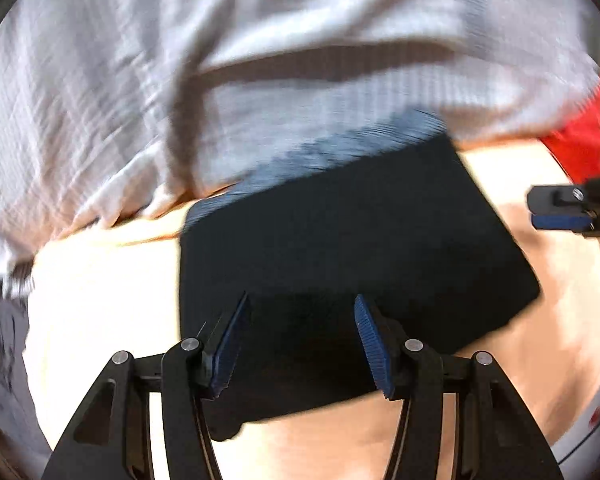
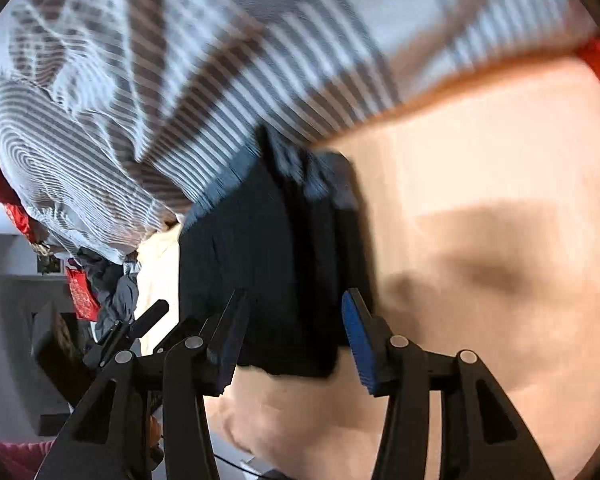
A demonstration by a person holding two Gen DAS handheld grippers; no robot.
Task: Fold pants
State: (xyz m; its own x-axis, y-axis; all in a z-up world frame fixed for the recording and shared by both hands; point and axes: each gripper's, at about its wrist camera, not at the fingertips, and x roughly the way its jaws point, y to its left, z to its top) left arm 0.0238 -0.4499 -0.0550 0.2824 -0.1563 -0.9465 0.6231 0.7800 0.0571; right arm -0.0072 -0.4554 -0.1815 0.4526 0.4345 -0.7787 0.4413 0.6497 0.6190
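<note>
The dark navy pants (image 1: 340,240) lie folded into a compact rectangle on a peach sheet (image 1: 100,300). My left gripper (image 1: 301,298) hovers over their near edge, jaws open, blue pads clear of the cloth. In the right wrist view the pants (image 2: 260,260) show as a stacked fold with layered edges on their right side. My right gripper (image 2: 295,293) stands open above the fold's near right corner, and its pads do not press on the cloth. One finger of the right gripper (image 1: 560,210) pokes in at the right edge of the left wrist view.
A grey-and-white striped blanket (image 1: 260,60) is bunched along the far side, touching the pants' far edge. Red fabric (image 1: 580,148) lies at the far right. The peach sheet (image 2: 500,160) stretches out to the right. Clutter and furniture (image 2: 80,300) stand beyond the left edge.
</note>
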